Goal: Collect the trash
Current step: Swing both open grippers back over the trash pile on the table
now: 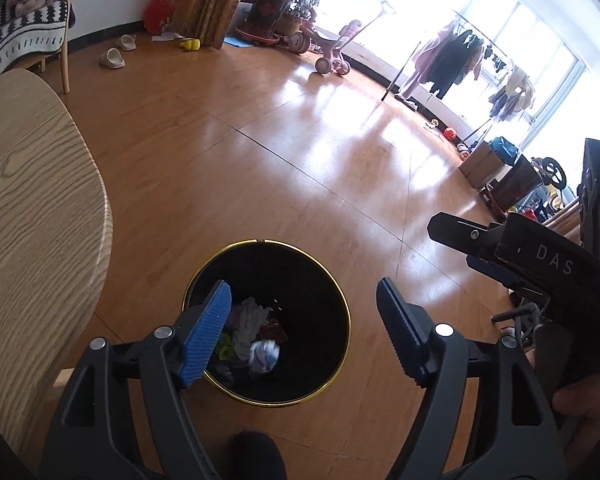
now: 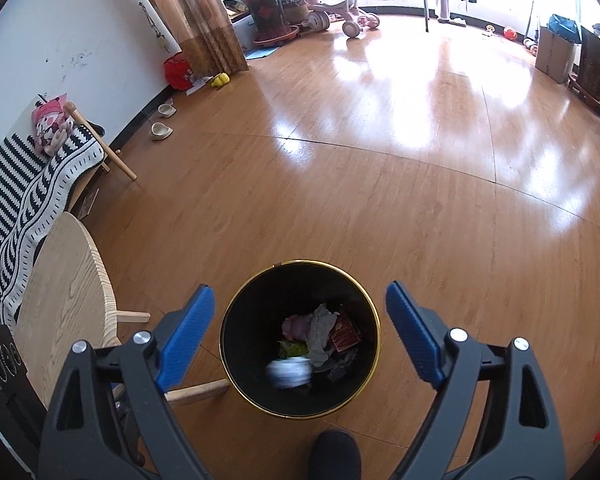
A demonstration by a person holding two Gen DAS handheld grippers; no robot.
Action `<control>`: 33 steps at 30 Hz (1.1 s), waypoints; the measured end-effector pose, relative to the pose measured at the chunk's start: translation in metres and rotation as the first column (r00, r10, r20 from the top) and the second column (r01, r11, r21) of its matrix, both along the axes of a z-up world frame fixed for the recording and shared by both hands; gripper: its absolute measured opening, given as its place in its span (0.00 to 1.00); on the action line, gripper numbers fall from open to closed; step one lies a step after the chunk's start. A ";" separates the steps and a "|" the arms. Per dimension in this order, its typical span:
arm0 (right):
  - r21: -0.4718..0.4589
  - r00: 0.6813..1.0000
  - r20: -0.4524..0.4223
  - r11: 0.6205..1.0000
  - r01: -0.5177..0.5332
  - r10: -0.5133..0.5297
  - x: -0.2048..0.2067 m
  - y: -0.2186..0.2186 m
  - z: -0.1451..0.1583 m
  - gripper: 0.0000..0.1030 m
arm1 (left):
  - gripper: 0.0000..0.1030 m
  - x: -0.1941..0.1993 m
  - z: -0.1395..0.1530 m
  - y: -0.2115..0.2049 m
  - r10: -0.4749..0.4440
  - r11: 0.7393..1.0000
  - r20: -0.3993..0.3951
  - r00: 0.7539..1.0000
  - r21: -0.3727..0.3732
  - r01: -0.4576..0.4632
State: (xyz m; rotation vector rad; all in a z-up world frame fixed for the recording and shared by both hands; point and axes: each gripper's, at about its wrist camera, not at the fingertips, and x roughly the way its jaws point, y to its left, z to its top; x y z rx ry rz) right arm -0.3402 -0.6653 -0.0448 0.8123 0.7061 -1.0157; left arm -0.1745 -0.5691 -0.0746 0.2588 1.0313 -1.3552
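A black trash bin with a gold rim (image 1: 332, 276) (image 2: 374, 312) stands on the wooden floor below both grippers. Inside lie crumpled paper, a red wrapper (image 2: 346, 334), a green scrap and a white-blue wad (image 1: 265, 354). In the right wrist view the white-blue wad (image 2: 290, 372) is blurred, in the bin. My left gripper (image 1: 306, 332) is open and empty above the bin. My right gripper (image 2: 300, 334) is open and empty, straddling the bin from above. The right gripper's body also shows in the left wrist view (image 1: 540, 264).
A round light-wood table (image 1: 28, 220) (image 2: 64, 308) stands left of the bin. A chair with a striped blanket (image 2: 32, 184) is behind it. A dark shoe (image 2: 334, 456) is at the bin's near side. Toys, plants and a clothes rack line the far wall.
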 end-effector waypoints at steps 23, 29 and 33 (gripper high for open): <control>-0.057 0.917 0.045 0.918 -0.393 0.396 0.232 0.120 0.037 0.87 | 0.87 0.168 0.091 0.190 0.460 0.885 0.262 0.848 -0.051 -0.464; -0.087 0.801 0.025 0.800 -0.594 0.597 0.339 0.212 0.043 0.87 | 0.87 0.259 0.097 0.312 0.682 0.709 0.308 0.664 -0.052 -0.703; -0.092 0.725 -0.011 0.722 -0.686 0.688 0.386 0.265 0.037 0.87 | 0.87 0.326 0.086 0.408 0.827 0.513 0.272 0.493 -0.002 -0.859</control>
